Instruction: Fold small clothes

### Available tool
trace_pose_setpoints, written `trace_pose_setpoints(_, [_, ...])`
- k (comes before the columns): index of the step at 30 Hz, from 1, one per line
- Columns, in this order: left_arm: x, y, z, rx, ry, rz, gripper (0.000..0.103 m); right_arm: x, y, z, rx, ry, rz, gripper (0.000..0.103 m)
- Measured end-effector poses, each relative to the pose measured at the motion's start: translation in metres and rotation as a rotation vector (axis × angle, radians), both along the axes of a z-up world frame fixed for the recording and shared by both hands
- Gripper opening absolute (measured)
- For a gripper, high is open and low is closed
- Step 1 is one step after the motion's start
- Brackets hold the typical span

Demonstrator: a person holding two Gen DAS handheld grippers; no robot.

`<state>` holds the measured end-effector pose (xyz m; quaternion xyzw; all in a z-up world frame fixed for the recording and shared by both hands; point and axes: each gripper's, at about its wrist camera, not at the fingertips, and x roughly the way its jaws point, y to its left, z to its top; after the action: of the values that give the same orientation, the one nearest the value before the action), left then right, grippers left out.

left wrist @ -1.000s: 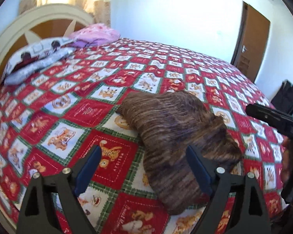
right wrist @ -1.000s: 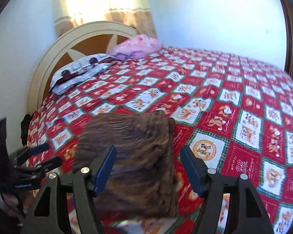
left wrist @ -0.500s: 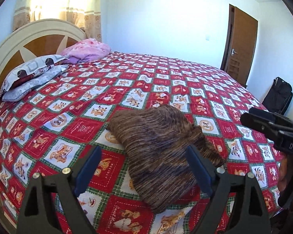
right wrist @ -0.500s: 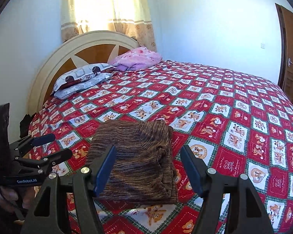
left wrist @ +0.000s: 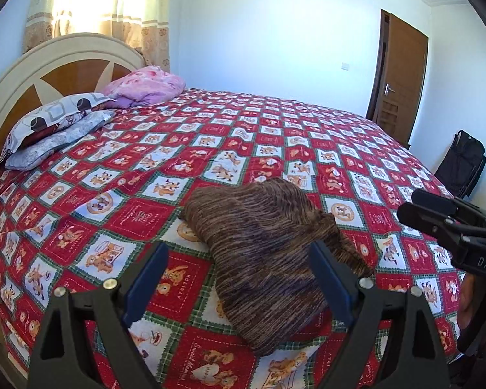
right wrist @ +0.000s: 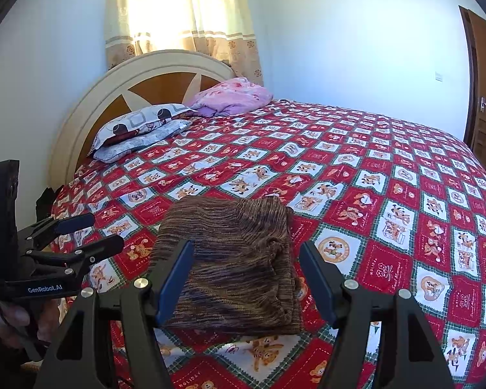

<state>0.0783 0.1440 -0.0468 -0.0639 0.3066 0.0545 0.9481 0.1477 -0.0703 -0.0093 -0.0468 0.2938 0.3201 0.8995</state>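
Both grippers are hovering released above the near edge of the bed: the left gripper [left wrist: 238, 283] and the right gripper [right wrist: 246, 280] are each holding their blue-padded jaws wide apart, gripping nothing. Just beyond them, a folded brown striped knit garment [right wrist: 235, 265] is lying on the red patchwork bedspread [right wrist: 388, 194]. Farther back, grey patterned pillows [right wrist: 136, 131] and a pink blanket [right wrist: 233, 97] are resting against the cream headboard [right wrist: 90, 103].
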Motion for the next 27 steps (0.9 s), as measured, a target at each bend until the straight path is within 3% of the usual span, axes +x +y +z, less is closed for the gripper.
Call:
trace_pose_setpoints(15, [0.004, -0.001, 0.001, 0.02, 0.042, -0.013, 0.091, -0.004, -0.001, -0.001, 0.011, 0.0, -0.008, 0.069])
trace_pose_setpoints(27, [0.002, 0.004, 0.01, 0.042, 0.021, 0.027, 0.095, -0.009, -0.004, 0.009, 0.037, -0.03, -0.016, 0.069])
